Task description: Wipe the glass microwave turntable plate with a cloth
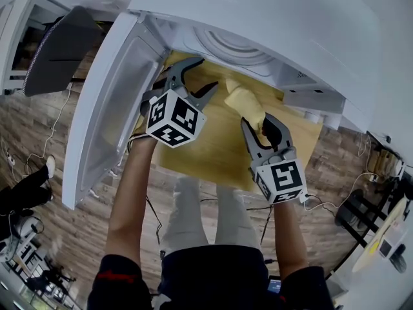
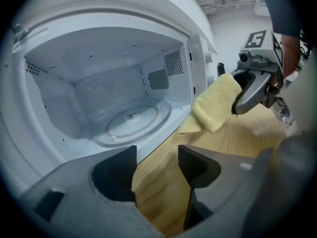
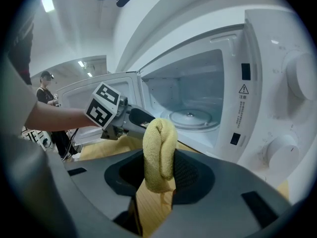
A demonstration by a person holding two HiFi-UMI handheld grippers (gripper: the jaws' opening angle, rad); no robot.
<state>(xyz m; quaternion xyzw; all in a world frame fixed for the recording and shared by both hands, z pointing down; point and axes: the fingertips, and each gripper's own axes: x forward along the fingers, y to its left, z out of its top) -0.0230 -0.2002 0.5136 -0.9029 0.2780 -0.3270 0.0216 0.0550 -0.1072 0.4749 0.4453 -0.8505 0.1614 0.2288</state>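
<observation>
The glass turntable plate, the only one in view, lies flat in the middle of the oven floor inside a single white microwave. The microwave's one door stands wide open on the left of the head view.

The microwave stands on a pale wooden desk, and a person works in front of it with two tools. The left hand-held gripper is just outside the oven opening with its two jaws apart. Only the bare desk shows between them.

The right hand-held gripper is clamped on one folded yellow cloth, which stands up from between its jaws. The cloth is above the desk near the front edge of the oven and clear of the plate.

Each tool carries one cube with black-and-white square markers, two cubes in all: a left cube and a right cube. Two round controls show on the microwave's panel, an upper knob and a lower knob. Wood-patterned floor surrounds the desk.
</observation>
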